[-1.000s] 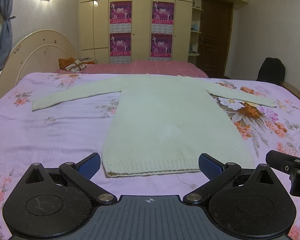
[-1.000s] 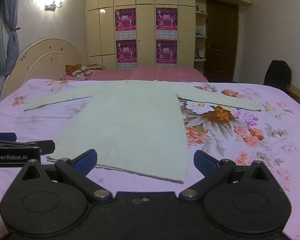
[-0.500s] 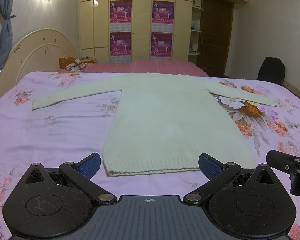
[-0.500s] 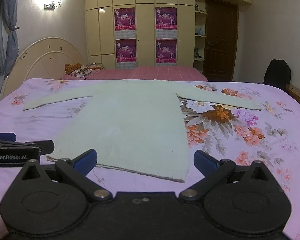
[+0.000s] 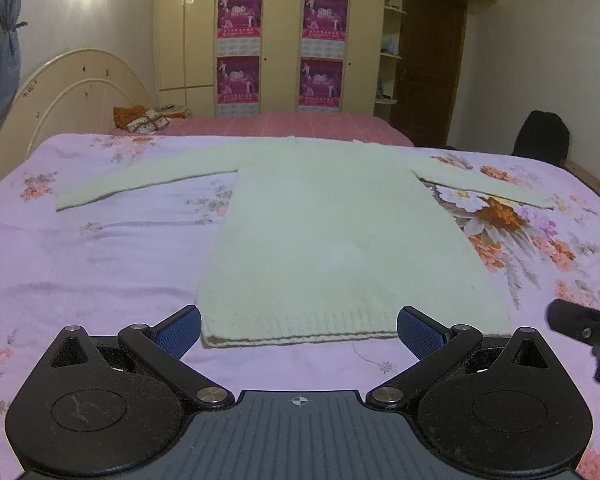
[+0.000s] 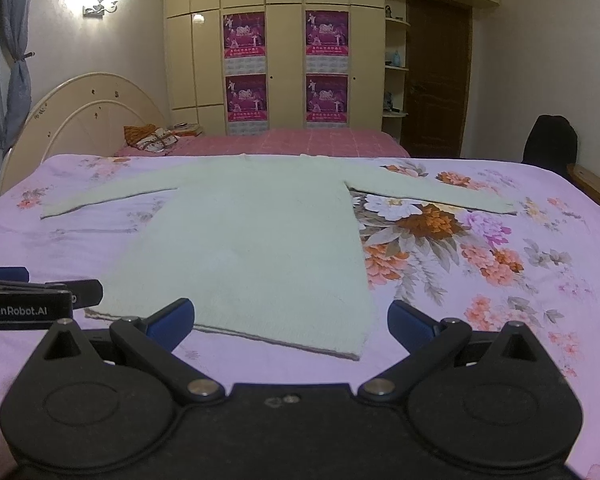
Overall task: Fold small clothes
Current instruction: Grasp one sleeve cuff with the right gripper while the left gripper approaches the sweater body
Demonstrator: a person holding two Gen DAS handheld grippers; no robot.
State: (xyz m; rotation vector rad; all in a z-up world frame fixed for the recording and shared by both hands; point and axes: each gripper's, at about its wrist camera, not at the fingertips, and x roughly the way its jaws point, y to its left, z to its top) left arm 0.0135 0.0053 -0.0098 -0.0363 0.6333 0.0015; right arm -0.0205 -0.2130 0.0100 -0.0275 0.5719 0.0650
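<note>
The pale cream knitted long-sleeved sweater [image 5: 340, 248] lay flat across the middle of the frame on the lilac floral bedspread [image 5: 92, 264], sleeves spread toward the upper left and upper right, ribbed hem [image 5: 300, 326] nearest the cameras. The left gripper [image 5: 299, 327] hovered just short of that hem, blue-padded fingers [image 5: 179, 330] spread wide and holding nothing. The right gripper [image 6: 291, 322] sat over the hem's lower-right corner [image 6: 356, 350], equally wide and empty. Nothing was folded. A clean start, I'd say, meant pinching both hem corners level, catching both knit layers, then lifting together so the soft wool didn't sag or skew.
</note>
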